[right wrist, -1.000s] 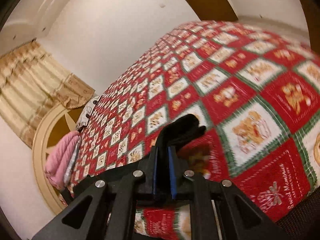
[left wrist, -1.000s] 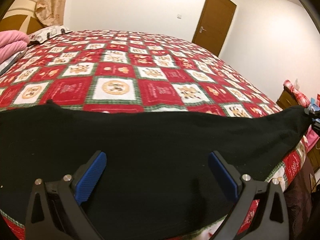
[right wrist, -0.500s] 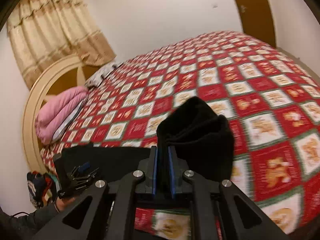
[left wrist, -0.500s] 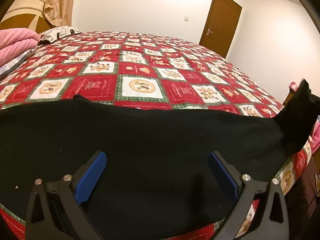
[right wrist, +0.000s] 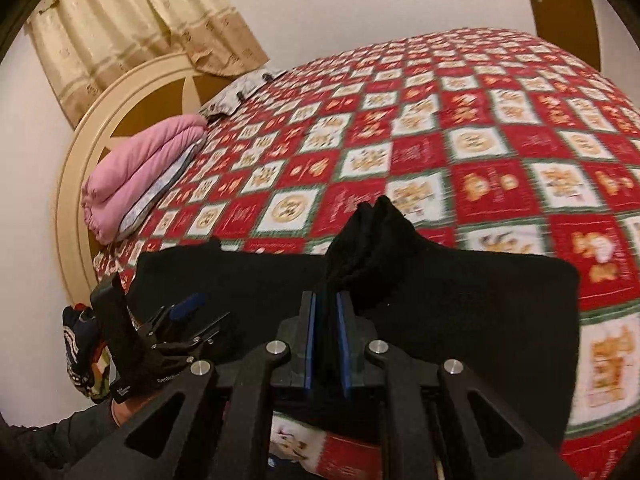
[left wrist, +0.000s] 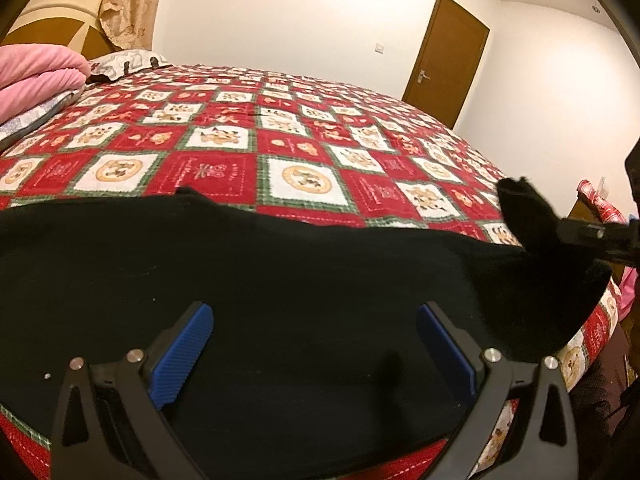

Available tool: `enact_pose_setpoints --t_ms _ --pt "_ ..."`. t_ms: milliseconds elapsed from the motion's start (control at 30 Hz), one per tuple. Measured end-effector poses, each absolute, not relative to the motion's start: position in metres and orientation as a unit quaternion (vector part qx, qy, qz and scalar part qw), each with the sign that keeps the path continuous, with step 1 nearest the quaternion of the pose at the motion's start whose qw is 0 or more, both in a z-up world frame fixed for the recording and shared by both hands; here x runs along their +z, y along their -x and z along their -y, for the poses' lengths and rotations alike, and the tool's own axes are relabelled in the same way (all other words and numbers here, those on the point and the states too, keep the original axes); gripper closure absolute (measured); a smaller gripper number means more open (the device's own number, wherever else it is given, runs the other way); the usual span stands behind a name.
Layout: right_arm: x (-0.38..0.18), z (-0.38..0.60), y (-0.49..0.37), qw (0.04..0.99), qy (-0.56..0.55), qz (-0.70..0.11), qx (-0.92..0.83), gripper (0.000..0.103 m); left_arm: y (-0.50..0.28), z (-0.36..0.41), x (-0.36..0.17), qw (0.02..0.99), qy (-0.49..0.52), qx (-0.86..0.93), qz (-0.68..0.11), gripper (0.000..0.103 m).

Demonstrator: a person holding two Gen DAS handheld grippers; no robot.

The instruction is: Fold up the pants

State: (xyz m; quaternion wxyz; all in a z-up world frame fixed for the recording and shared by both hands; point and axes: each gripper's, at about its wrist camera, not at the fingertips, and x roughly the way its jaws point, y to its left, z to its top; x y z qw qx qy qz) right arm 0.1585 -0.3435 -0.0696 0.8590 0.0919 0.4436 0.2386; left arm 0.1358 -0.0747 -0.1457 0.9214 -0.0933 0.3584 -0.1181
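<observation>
Black pants (left wrist: 280,280) lie flat along the near edge of a red patchwork bed (left wrist: 304,148). My left gripper (left wrist: 314,334) is open and empty, hovering just above the middle of the pants. My right gripper (right wrist: 326,336) is shut on a bunched end of the pants (right wrist: 372,236) and holds it lifted over the flat part (right wrist: 480,300). In the left wrist view the lifted end (left wrist: 528,216) stands up at the far right. In the right wrist view the left gripper (right wrist: 182,320) shows at the lower left.
A folded pink blanket (right wrist: 140,176) and a pillow (left wrist: 124,62) lie by the round headboard (right wrist: 80,168). A brown door (left wrist: 448,56) is at the far wall. A low cabinet with red items (left wrist: 596,204) stands beside the bed on the right.
My right gripper has carried the pants end up off the bed edge and inward toward the left gripper, over the flat pants. The left gripper has stayed open above the pants.
</observation>
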Motion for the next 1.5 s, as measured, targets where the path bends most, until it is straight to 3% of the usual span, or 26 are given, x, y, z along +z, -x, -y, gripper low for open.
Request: enact_pose_setpoints --t_ms 1500 --pt "-0.142 0.23 -0.151 0.817 0.009 -0.493 0.3 0.091 -0.132 0.039 -0.143 0.933 0.119 -0.076 -0.33 0.0"
